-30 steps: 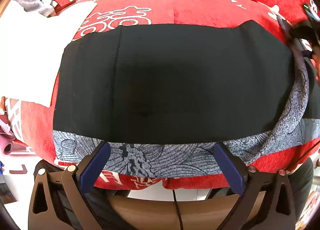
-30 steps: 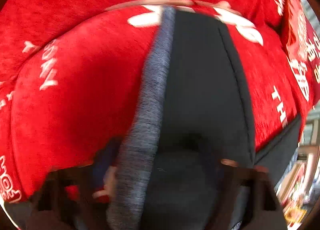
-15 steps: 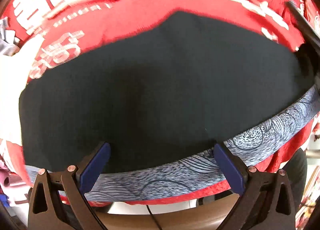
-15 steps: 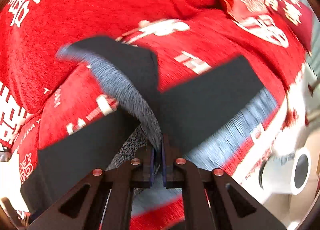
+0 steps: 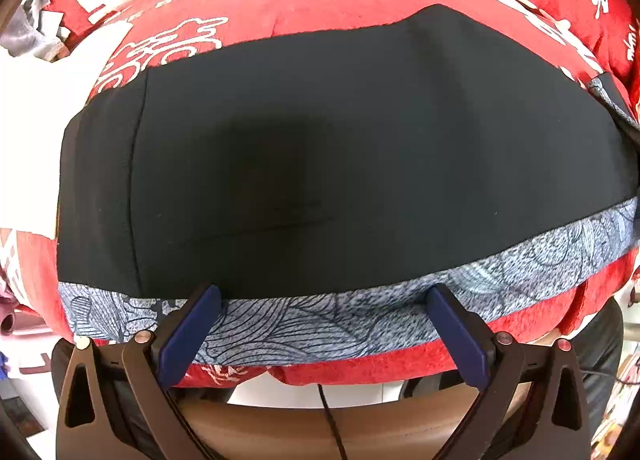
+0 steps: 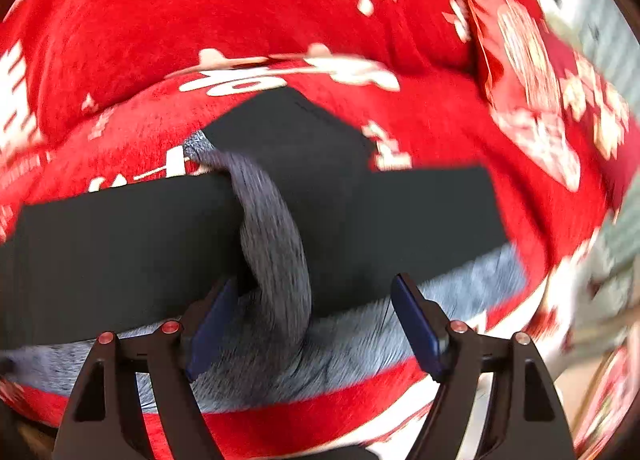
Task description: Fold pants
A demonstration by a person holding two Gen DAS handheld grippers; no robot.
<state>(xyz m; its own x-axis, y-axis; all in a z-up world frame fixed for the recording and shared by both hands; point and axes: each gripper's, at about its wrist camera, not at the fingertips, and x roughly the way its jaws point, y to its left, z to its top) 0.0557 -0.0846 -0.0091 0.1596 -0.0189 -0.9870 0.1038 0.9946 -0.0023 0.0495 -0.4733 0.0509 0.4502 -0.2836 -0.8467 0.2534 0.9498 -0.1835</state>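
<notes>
- The pants lie on the red sofa cushion, long axis along its front edge, patterned grey band nearest that edge.
- In my right view, one end is folded over, its grey strip curling across the black cloth.
- My right tool is opening; the strip sits between the jaws, not pressed.
- My left tool stands wide open over the grey band, holding nothing.
- The folded end lies nearer my right hand.

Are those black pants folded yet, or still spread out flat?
Partly folded. In the right view one leg of the pants lies doubled back across the rest, its grey patterned band curling over, on the red cushion.
</notes>
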